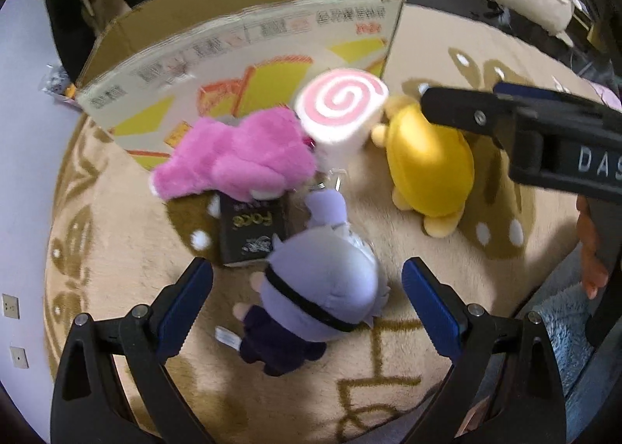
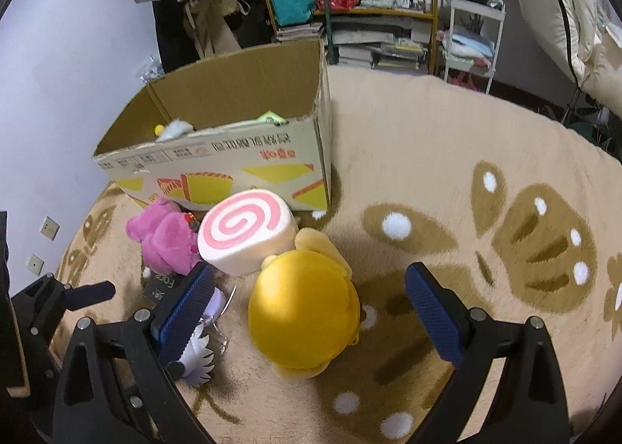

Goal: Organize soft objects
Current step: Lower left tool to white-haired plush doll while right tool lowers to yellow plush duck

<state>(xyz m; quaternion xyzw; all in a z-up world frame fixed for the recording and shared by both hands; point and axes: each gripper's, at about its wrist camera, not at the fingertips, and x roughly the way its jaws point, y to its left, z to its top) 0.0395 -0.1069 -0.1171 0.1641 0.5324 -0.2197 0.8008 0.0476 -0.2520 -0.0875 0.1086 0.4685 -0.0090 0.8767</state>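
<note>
Soft toys lie on the beige rug in front of an open cardboard box (image 1: 241, 40) (image 2: 241, 156). A lilac-haired doll (image 1: 318, 288) lies between the open fingers of my left gripper (image 1: 307, 308). A yellow plush (image 1: 427, 164) (image 2: 307, 308) sits between the open fingers of my right gripper (image 2: 311, 308); neither gripper touches its toy. A pink-and-white swirl roll cushion (image 1: 342, 110) (image 2: 245, 234) and a pink plush bear (image 1: 241, 156) (image 2: 167, 238) lie by the box. The right gripper shows at the right of the left wrist view (image 1: 458, 110). The box holds some soft items (image 2: 175, 129).
A small black box with gold print (image 1: 248, 230) lies beside the doll. The rug (image 2: 427, 141) stretches to the right. Behind the box stand a shelf unit (image 2: 350, 9) with bags and books and a white cart (image 2: 474, 36). A wall (image 2: 58, 94) is at the left.
</note>
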